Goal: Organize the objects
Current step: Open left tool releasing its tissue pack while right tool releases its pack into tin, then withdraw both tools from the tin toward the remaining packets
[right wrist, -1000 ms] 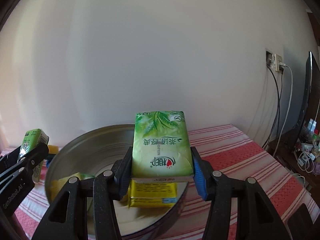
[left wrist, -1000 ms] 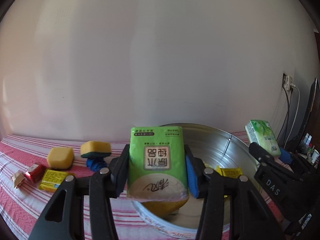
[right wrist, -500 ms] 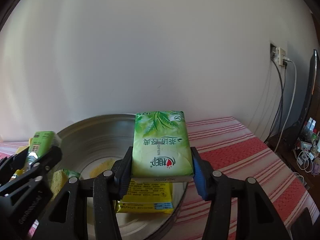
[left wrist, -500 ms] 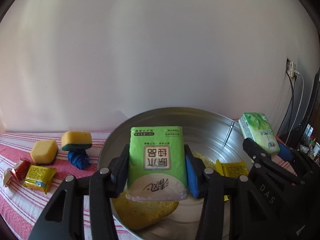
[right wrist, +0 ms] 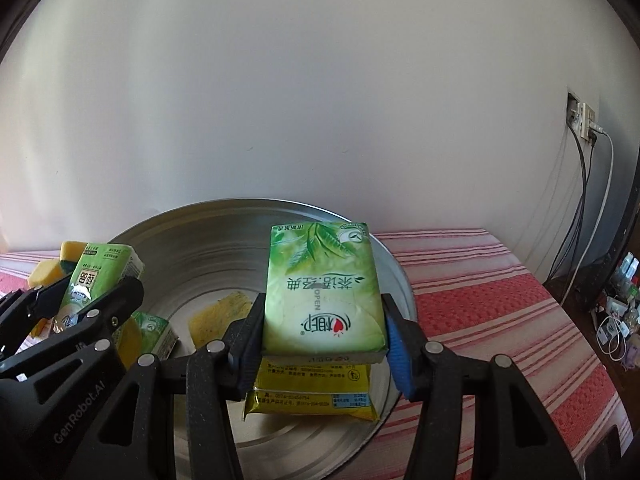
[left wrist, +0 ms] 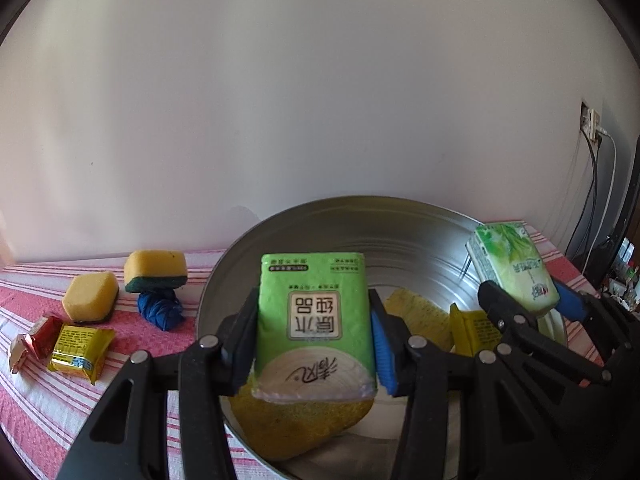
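shiny metal basin (left wrist: 400,224), woven tablecloth (right wrist: 480,296)

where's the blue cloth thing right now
In the left wrist view, the blue cloth bundle lies on the striped tablecloth, left of the metal basin, directly under the green-backed sponge.

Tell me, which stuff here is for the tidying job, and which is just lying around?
For the job:
- bright green tissue pack in left gripper
- leafy tissue pack in right gripper
- metal basin
- sponges
- yellow packet

Lying around:
- wall socket
- cables

Plain white wall (right wrist: 320,100) behind; wall socket (right wrist: 585,121) at right, cables (right wrist: 580,208) hanging; red-striped tablecloth (right wrist: 480,292) below.
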### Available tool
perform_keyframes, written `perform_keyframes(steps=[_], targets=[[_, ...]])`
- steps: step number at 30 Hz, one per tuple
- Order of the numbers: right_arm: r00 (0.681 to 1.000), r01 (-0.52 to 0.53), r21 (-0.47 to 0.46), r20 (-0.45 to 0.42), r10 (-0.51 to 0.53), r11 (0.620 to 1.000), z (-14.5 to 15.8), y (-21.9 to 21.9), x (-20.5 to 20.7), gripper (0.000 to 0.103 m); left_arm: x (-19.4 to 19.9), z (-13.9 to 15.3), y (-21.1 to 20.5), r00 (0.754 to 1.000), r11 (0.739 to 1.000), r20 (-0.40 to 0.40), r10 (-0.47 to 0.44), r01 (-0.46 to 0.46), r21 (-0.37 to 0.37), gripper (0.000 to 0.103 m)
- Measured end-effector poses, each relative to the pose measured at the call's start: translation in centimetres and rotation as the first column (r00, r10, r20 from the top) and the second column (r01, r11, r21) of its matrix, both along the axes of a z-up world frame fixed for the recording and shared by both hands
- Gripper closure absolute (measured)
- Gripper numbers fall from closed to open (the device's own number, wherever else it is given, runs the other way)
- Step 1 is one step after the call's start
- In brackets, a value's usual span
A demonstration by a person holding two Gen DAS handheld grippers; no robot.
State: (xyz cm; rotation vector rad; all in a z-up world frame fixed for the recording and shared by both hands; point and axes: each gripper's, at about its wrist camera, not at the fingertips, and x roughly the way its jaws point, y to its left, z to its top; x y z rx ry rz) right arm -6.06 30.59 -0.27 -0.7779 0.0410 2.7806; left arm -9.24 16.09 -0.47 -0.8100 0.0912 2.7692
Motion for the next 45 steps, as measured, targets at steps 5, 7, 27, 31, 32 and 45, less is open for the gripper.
perform_keyframes(steps=[5, 7, 27, 31, 32, 45], targets=[[1.0, -0.007, -0.023, 0.01, 0.007, 1.0, -0.1, 0.3, -0.2, 0.047, 0.4, -0.2, 0.9, 1.0, 1.0, 0.0, 0.012, -0.012, -0.008, 0.054], [1.0, -0.013, -0.032, 0.015, 0.014, 0.999, -0.2, 0.3, -0.3, 0.047, 0.5, -0.3, 1.1, 1.0, 1.0, 0.0, 0.013, -0.013, -0.011, 0.054], [0.994, -0.047, -0.152, -0.102, 0.032, 0.987, 0.5, 1.7, 0.8, 0.011, 2.2, 2.2, -2.9, 0.988, 0.994, -0.107, 0.113, -0.111, 0.025, 0.001], [0.994, -0.044, -0.123, -0.103, 0.031, 0.991, 0.7, 1.0, 1.0, 0.01, 2.4, 2.4, -3.4, 0.986, 0.993, -0.118, 0.118, -0.119, 0.005, 0.001], [0.994, -0.045, -0.119, -0.105, 0.033, 0.992, 0.6, 0.9, 1.0, 0.01, 2.4, 2.4, -3.4, 0.986, 0.993, -0.117, 0.121, -0.121, 0.003, 0.001], [0.987, -0.036, -0.042, -0.16, 0.028, 0.998, 1.0, -0.2, 2.1, 0.011, 2.8, 1.2, -6.0, 0.98, 0.984, -0.088, 0.176, -0.176, 0.008, 0.001]])
